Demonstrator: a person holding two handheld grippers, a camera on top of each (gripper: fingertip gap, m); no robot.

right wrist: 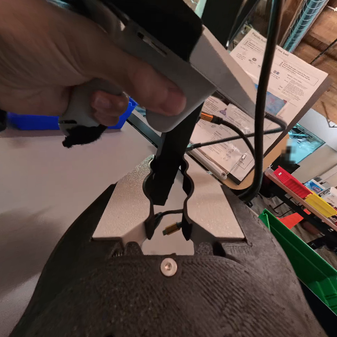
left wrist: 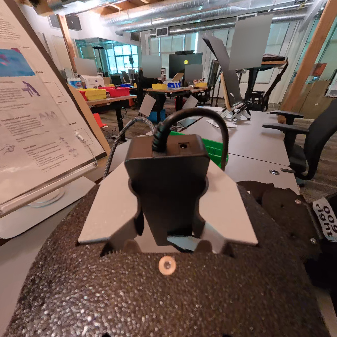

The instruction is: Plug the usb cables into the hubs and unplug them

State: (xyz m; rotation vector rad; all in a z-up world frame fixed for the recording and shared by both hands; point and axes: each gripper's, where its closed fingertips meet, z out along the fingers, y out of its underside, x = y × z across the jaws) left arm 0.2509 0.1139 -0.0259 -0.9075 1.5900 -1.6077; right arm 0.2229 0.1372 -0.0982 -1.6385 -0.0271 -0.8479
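Left wrist view: the left gripper has its jaws pinched on a black hub, held up off the desk so the far end faces the room. A thick black cable comes out of that end and loops over to the right, and a braided cable arcs off to the left behind the hub. There's a small round socket next to the black cable's strain relief. A green bin sits on the desk right behind the hub, an instruction sheet stands on the left, and an office chair is off to the right.

Right wrist view: the right gripper has its jaws around the lower end of the same hub. The left finger looks to be touching it, but there's a bit of a gap on the right side, so can't really tell if it's gripping or loose. A hand holds the other gripper above. An orange-tipped plug sticks out loose just right of the hub, and another orange plug lies on the desk below, seen through the gap between the fingers. The green bin is at the lower right, the sheet behind.
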